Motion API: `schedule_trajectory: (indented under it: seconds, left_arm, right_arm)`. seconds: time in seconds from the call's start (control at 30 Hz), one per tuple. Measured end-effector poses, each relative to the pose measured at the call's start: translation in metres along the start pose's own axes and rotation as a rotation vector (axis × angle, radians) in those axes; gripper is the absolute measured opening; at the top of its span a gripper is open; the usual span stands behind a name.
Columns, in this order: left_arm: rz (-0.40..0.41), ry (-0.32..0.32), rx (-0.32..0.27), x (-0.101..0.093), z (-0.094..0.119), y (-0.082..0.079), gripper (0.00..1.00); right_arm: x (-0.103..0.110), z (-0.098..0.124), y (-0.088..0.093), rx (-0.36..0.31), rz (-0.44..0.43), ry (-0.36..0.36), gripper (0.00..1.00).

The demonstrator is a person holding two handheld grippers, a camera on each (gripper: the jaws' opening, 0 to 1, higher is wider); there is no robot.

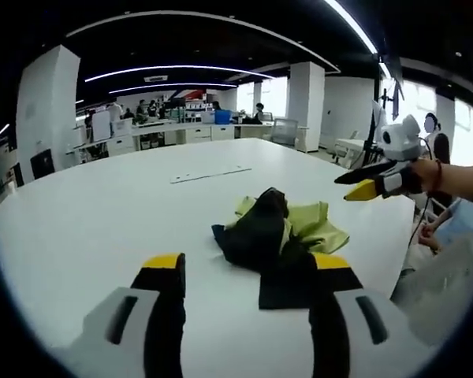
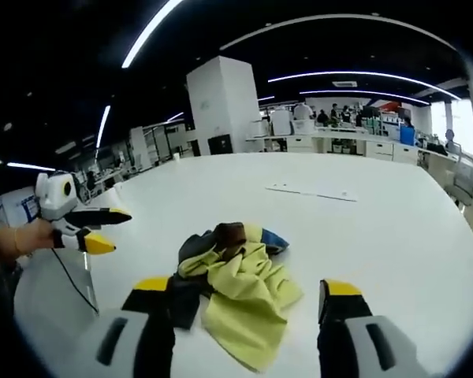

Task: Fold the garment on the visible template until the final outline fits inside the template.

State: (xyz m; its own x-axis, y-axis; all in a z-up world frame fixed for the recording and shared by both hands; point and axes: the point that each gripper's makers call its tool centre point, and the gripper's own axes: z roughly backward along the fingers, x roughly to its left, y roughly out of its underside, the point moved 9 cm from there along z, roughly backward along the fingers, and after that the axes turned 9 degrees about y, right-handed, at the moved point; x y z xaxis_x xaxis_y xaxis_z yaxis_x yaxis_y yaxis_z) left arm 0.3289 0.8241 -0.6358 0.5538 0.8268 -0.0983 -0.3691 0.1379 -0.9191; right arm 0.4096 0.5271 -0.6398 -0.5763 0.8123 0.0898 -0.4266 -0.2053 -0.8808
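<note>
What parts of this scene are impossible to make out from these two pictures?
- The garment is crumpled, so its own folds hide its type and full outline in both views.
- In the right gripper view, part of the garment is covered by the left jaw of the right hand-held gripper.
- The thin markings on the table are too small to read as a template.
- Distant desks and people are too small to make out.

A broad white desk [image 1: 102, 205] fills mid-frame; a crumpled yellow-green and black garment [image 1: 280, 228] lies at centre right; a thin flat white strip [image 1: 210, 174] lies above it, well apart.
</note>
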Motion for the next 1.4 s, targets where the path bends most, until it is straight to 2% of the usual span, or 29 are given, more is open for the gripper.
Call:
schedule_trajectory:
  seconds: [0.33, 0.67, 0.83, 1.0, 1.1, 1.4]
  left_arm:
    - [-0.011, 0.055, 0.018, -0.006, -0.034, -0.003, 0.5]
    - [-0.018, 0.088, 0.035, -0.011, -0.065, -0.007, 0.43]
    - [-0.033, 0.093, 0.046, -0.012, -0.08, -0.01, 0.4]
    - [-0.009, 0.096, 0.045, -0.013, -0.091, -0.01, 0.36]
    - [-0.017, 0.107, 0.054, -0.015, -0.096, -0.01, 0.35]
    - [-0.017, 0.098, 0.072, -0.015, -0.111, -0.01, 0.28]
  right_arm:
    - [0.005, -0.025, 0.004, 0.025, -0.011, -0.039, 0.61]
    - [0.007, -0.048, -0.003, 0.04, 0.028, -0.075, 0.53]
    - [-0.001, -0.058, -0.01, 0.029, 0.037, -0.076, 0.51]
    - [-0.01, -0.065, -0.016, 0.022, 0.051, -0.071, 0.48]
    - [-0.018, -0.07, -0.019, 0.017, 0.069, -0.059, 0.44]
    - [-0.034, -0.086, -0.018, 0.027, 0.089, -0.059, 0.4]
